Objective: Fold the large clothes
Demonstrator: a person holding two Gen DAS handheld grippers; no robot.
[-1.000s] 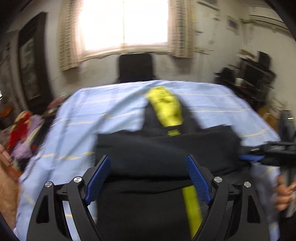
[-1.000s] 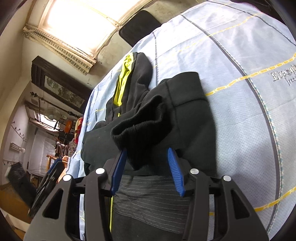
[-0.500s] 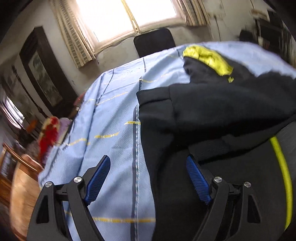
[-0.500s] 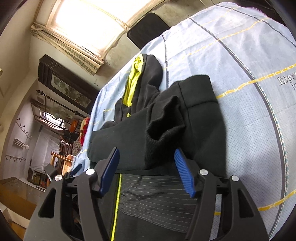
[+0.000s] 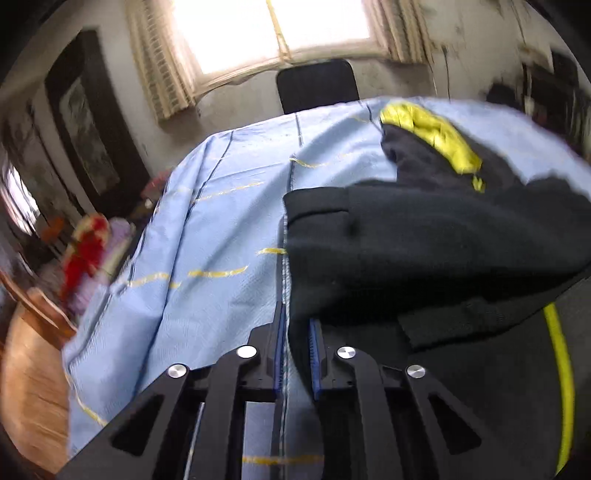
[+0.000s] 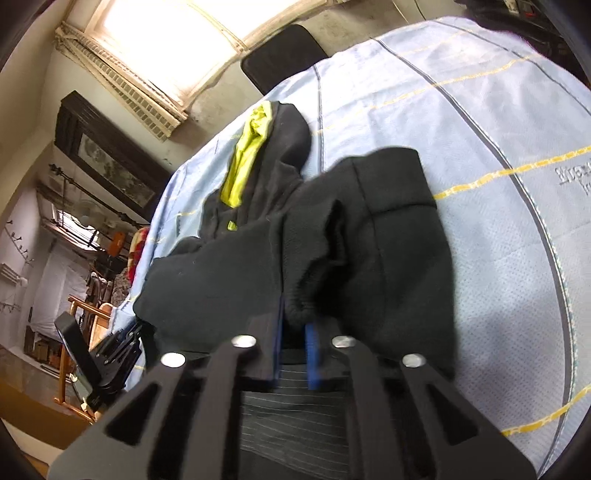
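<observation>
Left wrist view, left to right: red and purple bundle of cloth (image 5: 92, 251) at 9 o'clock, off the table edge, blurred. Light blue tablecloth with yellow dashed lines (image 5: 221, 229) covers the table through the centre. Black chair back (image 5: 317, 85) at 12 o'clock beyond the far edge, under the window (image 5: 273, 29). Black hooded jacket (image 5: 424, 251) lies on the cloth from centre to 3 o'clock; its yellow-green hood lining (image 5: 432, 133) sits at 1 o'clock, a yellow zip line (image 5: 561, 369) runs down at 4 o'clock.

Left gripper (image 5: 297, 350) at 6 o'clock: blue pads drawn together, pinching the jacket's left edge; a seam of the tablecloth also runs between the pads.

Right wrist view, left to right: wooden chair (image 6: 88, 317) at 8 o'clock on the floor; left gripper's black body (image 6: 110, 354) just beside it, at the jacket's left edge. Jacket spreads from centre toward 12 o'clock, hood lining at 11 o'clock. Bunched ribbed cuff (image 6: 306, 280) at centre. Bare tablecloth with grey print at 3 o'clock.

Right gripper (image 6: 293, 350) at 6 o'clock: jaws closing, pads nearly together on the cuff's lower end, pin-striped inner lining (image 6: 288, 413) beneath
</observation>
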